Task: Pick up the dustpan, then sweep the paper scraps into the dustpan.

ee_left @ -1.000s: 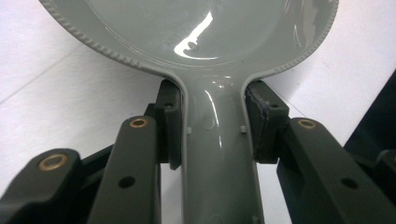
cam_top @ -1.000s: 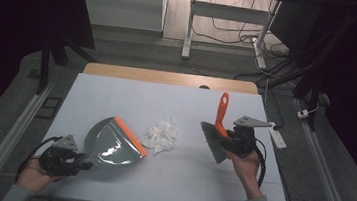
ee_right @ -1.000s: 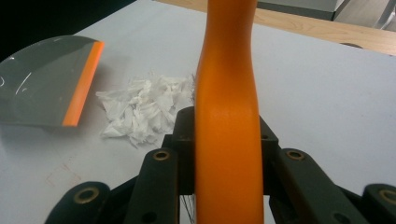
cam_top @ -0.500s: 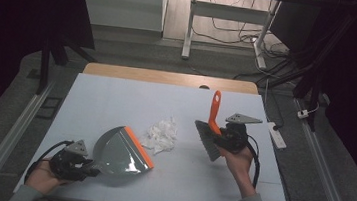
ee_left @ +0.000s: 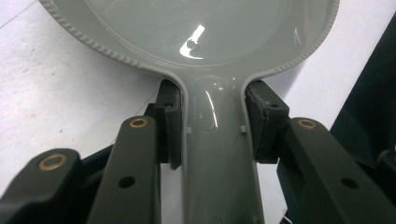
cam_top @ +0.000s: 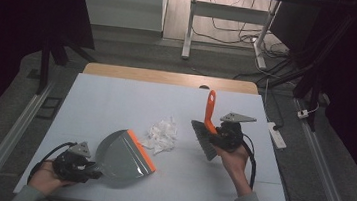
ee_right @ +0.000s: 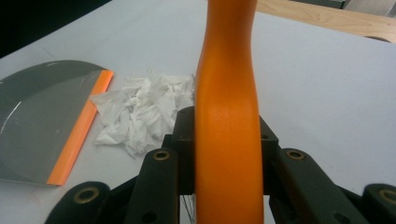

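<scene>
From above our side we look forward and down over the desk (cam_top: 116, 99). Each riding camera looks close along its own tongs: left onto the dustpan (ee_left: 196, 28), which the right also catches beside paper shreds (ee_right: 140, 109).

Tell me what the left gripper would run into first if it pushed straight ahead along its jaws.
The left gripper, shut on the grey dustpan, points toward the shredded white paper. The pan's orange lip would probably meet that pile first, though the gap is hard to judge.
</scene>
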{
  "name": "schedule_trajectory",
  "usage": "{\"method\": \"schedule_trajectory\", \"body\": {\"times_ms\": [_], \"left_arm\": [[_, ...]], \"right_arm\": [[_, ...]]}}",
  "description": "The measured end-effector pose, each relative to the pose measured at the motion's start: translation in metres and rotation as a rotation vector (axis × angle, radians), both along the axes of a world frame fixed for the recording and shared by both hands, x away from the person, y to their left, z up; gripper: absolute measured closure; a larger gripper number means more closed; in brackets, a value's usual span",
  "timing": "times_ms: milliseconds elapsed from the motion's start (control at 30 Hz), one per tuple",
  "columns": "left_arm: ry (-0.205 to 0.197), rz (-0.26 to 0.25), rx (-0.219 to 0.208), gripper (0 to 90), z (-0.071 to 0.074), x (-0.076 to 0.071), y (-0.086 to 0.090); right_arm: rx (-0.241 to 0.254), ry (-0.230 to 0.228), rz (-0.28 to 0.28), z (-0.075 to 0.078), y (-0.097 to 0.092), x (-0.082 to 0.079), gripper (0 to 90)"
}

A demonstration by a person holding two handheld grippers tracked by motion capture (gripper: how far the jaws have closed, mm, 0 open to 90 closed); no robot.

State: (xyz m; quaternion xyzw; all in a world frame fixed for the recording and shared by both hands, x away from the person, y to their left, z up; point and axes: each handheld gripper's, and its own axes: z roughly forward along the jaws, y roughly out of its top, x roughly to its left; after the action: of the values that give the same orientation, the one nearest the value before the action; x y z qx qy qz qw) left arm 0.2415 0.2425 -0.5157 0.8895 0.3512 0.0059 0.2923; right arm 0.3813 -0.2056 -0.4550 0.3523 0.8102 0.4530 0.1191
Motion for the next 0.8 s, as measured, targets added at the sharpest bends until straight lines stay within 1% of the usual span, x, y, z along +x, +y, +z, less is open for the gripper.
{"method": "schedule_trajectory", "body": {"times_ms": [167,400,667,800], "left_arm": [[0.011,0.001,-0.009,61.9,-0.002,0.001,0.002],[0.012,-0.002,-0.011,61.9,-0.003,0.002,0.002],[0.014,0.0,-0.014,61.9,-0.003,0.002,0.002],[0.013,0.0,-0.012,61.8,-0.003,0.003,0.001]], "right_arm": [[-0.009,-0.001,0.003,-0.002,0.005,0.005,70.3],[-0.005,0.006,0.012,-0.004,0.013,0.014,70.3],[-0.013,0.008,0.02,-0.001,0.022,0.017,70.3],[-0.016,0.008,0.012,0.0,0.026,0.022,70.3]]}}
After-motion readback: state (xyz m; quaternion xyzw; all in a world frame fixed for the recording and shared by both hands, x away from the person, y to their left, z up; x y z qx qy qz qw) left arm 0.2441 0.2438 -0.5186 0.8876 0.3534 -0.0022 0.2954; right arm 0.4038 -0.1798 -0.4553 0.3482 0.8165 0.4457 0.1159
